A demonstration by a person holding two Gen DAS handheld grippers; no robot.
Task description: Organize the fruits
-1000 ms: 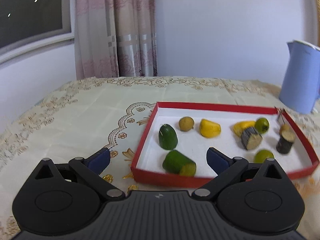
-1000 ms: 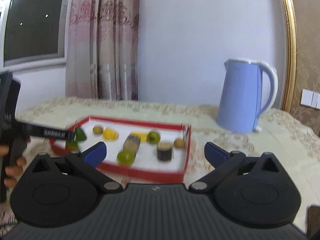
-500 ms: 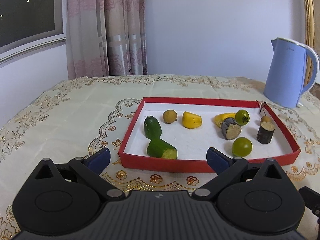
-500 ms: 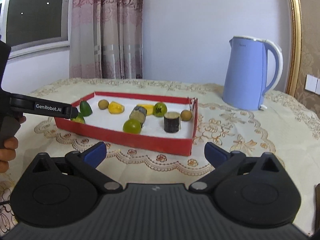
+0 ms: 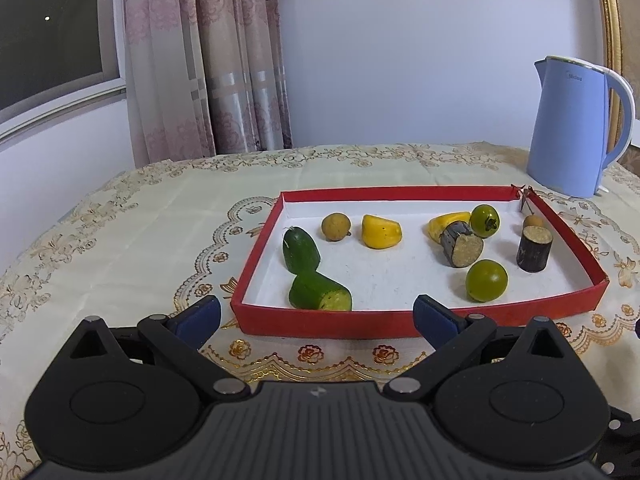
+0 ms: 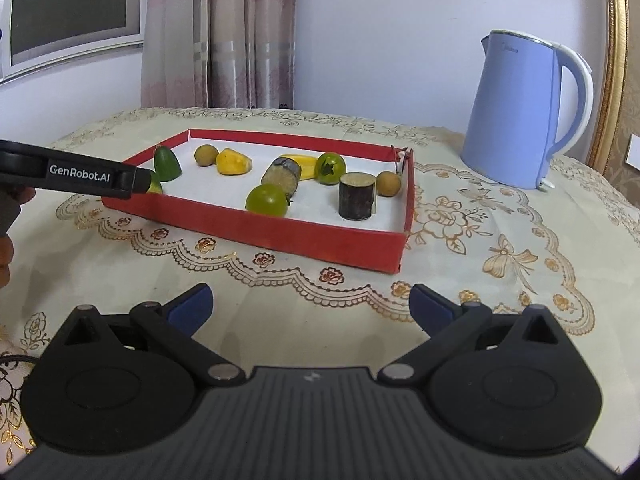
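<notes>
Before the red tray, I held my left hand-held gripper and right hand-held gripper spread and empty, poised short of the sorted fruits.

White lettering "GenRobot.AI" runs along the black side of my left gripper, seen from my right wrist. A faint brand mark on the blue kettle is too small to read.

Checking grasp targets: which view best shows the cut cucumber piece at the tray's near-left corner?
Left wrist view: the cut cucumber piece lies unobstructed, pale cut face visible, inside the red tray. In the right wrist view, the left gripper's arm hides most of it.
</notes>
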